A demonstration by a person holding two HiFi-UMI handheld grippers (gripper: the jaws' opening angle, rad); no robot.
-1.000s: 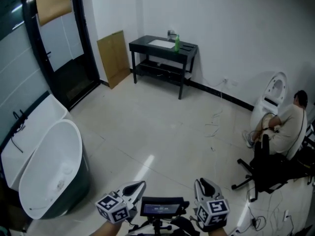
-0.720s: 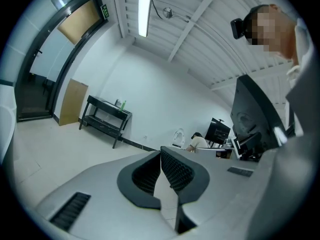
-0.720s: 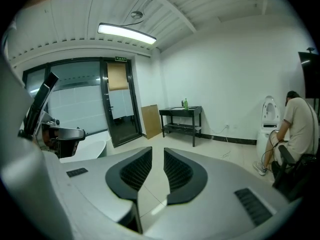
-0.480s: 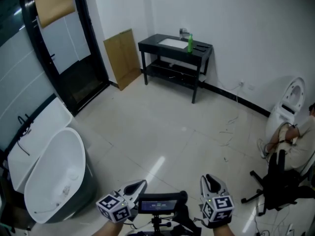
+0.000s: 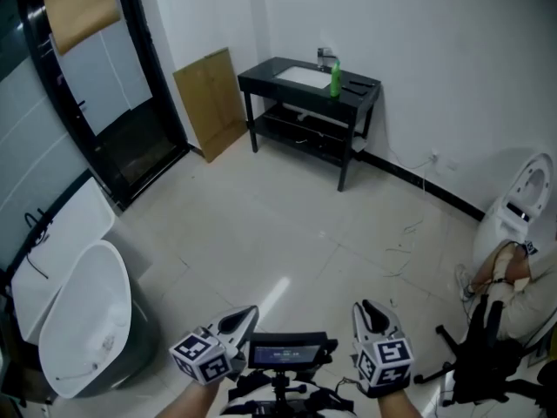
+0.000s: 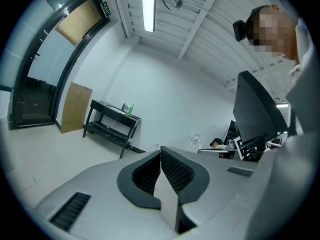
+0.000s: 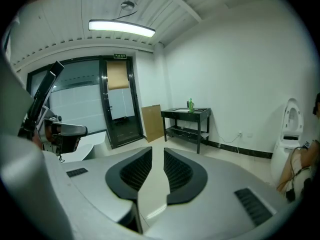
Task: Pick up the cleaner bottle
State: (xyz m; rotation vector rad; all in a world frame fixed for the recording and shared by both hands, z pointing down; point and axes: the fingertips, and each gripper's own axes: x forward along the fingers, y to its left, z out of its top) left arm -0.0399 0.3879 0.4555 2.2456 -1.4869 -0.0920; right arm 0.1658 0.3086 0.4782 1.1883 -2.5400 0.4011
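The cleaner bottle stands upright on the black table against the far wall, just beside the sink basin and close to the faucet. It is well apart from both grippers, so the step in hand is, as I judge it, the approach across the open floor. The left gripper has its pads pressed together with nothing between them. The right gripper shows a narrow slit between its pads, also with nothing in it. To do this well, walk straight at the table, skirting the loose cables on the tiles, with the bottle centred in the view of whichever gripper will take it. The right one seems the natural choice, since the bottle sits toward the table's right end. Neither gap is wide enough for the bottle (the left has none at all), so spread the chosen jaws fully before they reach the table edge. Come in roughly level at the middle of the bottle's body, one pad on each side. A slim, tall bottle probably tips easily, so avoid nudging it toward the faucet, close gently, then lift straight up.
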